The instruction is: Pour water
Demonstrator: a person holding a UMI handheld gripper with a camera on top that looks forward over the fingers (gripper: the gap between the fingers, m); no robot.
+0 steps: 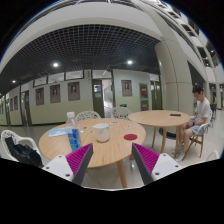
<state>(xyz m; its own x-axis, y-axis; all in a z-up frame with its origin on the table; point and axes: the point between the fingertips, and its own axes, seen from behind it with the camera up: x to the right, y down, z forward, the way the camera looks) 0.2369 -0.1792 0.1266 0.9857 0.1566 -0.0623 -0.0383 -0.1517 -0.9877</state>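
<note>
A clear water bottle with a blue cap (72,128) stands on the left part of a round wooden table (100,146), beyond my fingers. A white cup (121,113) stands at the table's far side, and a red coaster (130,137) lies on its right part. My gripper (112,160) is open and empty, held well back from the table. Its left finger (78,160) and right finger (146,158) show their magenta pads with nothing between them.
A second round table (160,119) stands further right, with a person (198,118) seated at it. White chairs stand at the left (14,140) and behind the near table (88,116). A dark bag (24,152) rests on the left chair. Open floor lies below.
</note>
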